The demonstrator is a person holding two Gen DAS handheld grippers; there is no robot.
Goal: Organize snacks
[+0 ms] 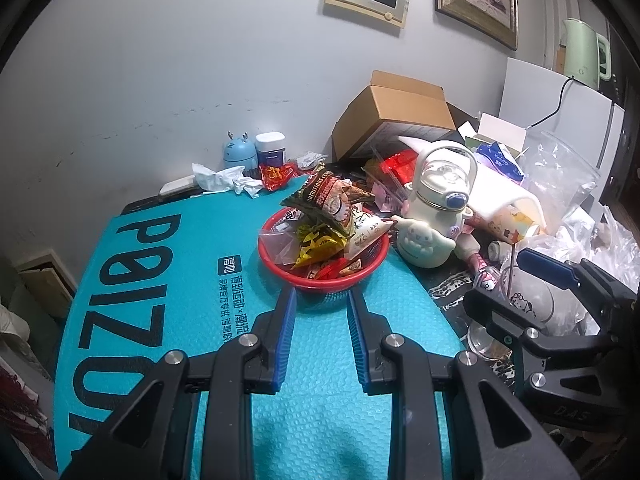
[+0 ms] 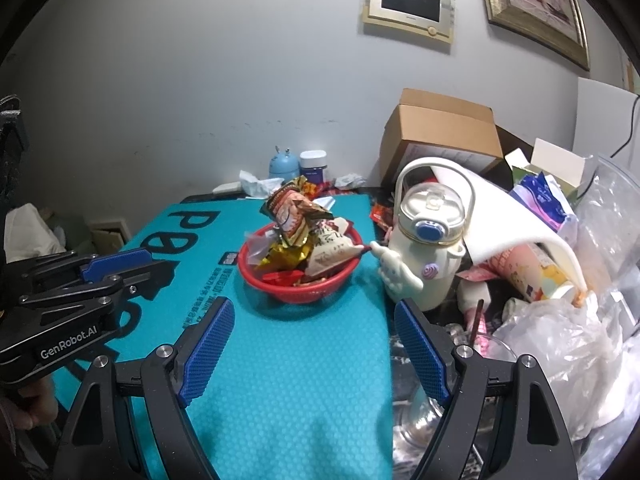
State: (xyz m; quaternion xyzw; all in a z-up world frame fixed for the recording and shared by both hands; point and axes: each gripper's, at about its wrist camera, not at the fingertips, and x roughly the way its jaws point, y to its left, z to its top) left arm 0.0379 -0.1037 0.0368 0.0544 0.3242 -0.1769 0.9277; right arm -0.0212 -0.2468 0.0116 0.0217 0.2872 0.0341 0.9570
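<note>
Snacks, status of sorting: a red basket stands on the teal mat spread over the tabletop, heaped with wrapped snack packets, the topmost standing well above the rim. This portion reads as largely done. Outstanding, as far as can be judged: a red packet lies loose at the mat's far edge near crumpled tissue, and further wrappers appear to be mixed into the clutter on the right around the cream bottle, the cardboard box and clear plastic bags; which of those are snacks cannot be told. Left gripper: jaws drawn in to a narrow gap with nothing in it, tips just short of the basket's near wall; contact cannot be told. Right gripper: jaws spread wide, empty, over the mat's right edge, short of the basket.
</note>
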